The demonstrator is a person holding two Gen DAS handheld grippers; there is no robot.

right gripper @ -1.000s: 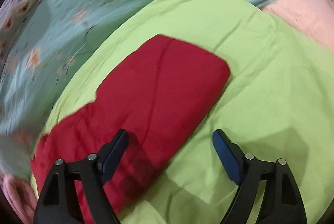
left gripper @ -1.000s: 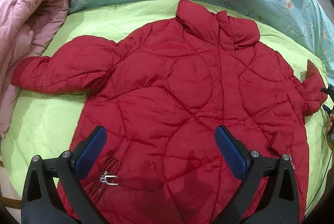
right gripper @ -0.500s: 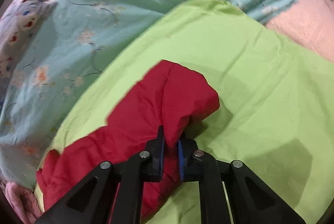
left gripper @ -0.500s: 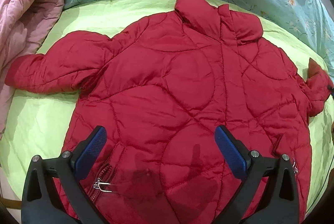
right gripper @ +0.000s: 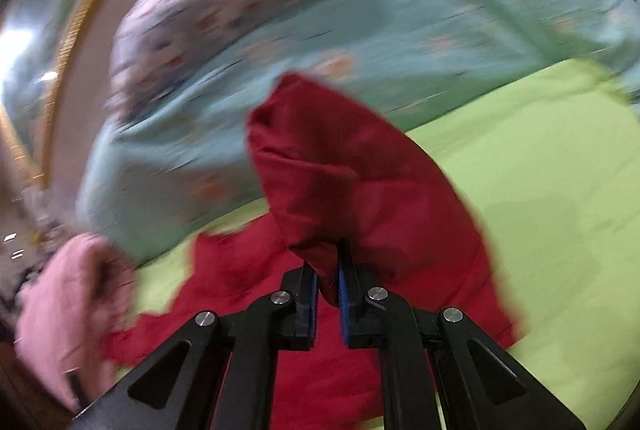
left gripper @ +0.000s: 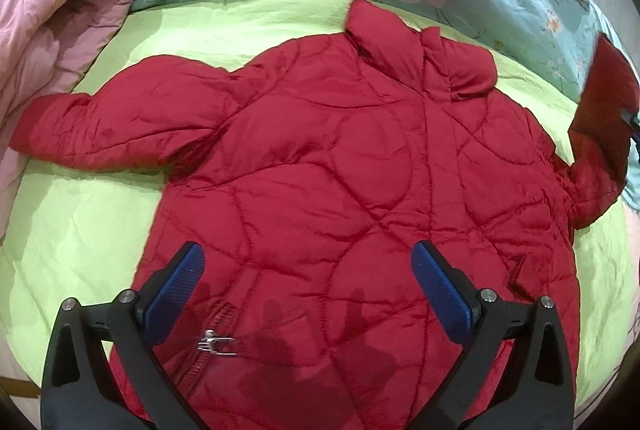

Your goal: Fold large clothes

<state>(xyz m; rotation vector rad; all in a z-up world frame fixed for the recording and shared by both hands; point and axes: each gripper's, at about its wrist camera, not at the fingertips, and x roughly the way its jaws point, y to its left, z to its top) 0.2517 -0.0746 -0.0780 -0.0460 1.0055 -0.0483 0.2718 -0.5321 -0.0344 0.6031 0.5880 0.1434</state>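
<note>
While the left gripper (left gripper: 308, 294) gapes empty over the red jacket (left gripper: 340, 169), right gripper (right gripper: 328, 294) clamped on its sleeve (right gripper: 340, 165).

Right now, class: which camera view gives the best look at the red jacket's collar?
The left wrist view: the collar of the red jacket is sharp and unobstructed. The right wrist view is blurred, showing only the sleeve pinched in the right gripper.

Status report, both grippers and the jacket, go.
Right gripper shut on red jacket sleeve, lifted off green sheet. Left gripper open over hem. Pink quilt beside other sleeve.
</note>
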